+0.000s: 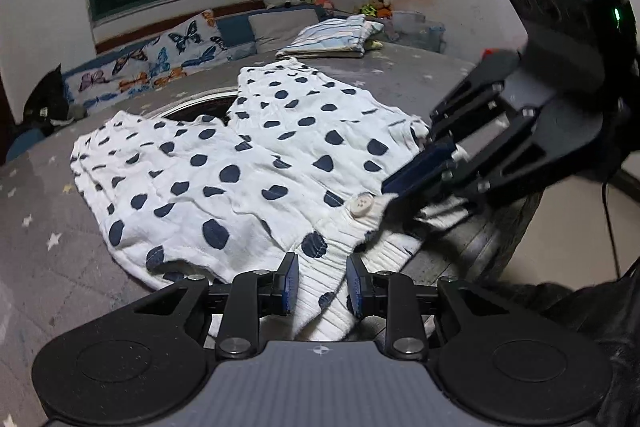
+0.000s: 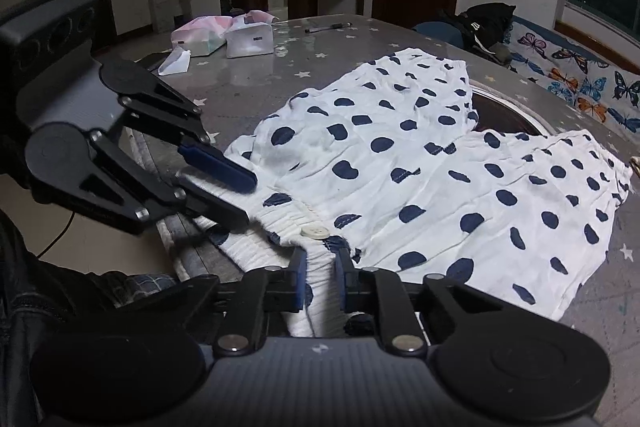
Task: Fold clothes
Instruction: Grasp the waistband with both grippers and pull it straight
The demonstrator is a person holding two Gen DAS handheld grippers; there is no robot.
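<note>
Spread flat on a grey star-patterned table [image 1: 36, 211], a pair of white shorts with navy dots [image 1: 224, 171] lies with its ribbed waistband [image 1: 320, 291] at the near edge and its two legs fanning away toward the middle of the table. A white button [image 1: 362, 206] marks the centre of the waistband.

Both claws sit at that waistband, side by side. The left gripper [image 1: 322, 285] has the ribbed band between its blue pads, jaws drawn in on the cloth and apparently pinching it. The right gripper [image 2: 320, 281] holds the band the same way just below the button, its jaws closed narrowly on the ribbing; seen from the left camera it comes in from the right at a slant, its pads meeting the band beside the button.

The shorts' long axis runs straight ahead from both claws, waistband near, hems far, so neither hand is nearer; they share one edge. A fold would likely carry the waistband forward over the legs, or swing one leg across the other.

Room is open ahead and to the left on the table. A dark round inset [image 1: 200, 107] shows in the gap between the two legs. Farther off lie a folded striped cloth [image 1: 332, 37], tissue packs [image 2: 224, 39] and a pen [image 2: 328, 27], all well apart from the shorts. The near table edge drops away just beneath the waistband, part of which hangs over it.
</note>
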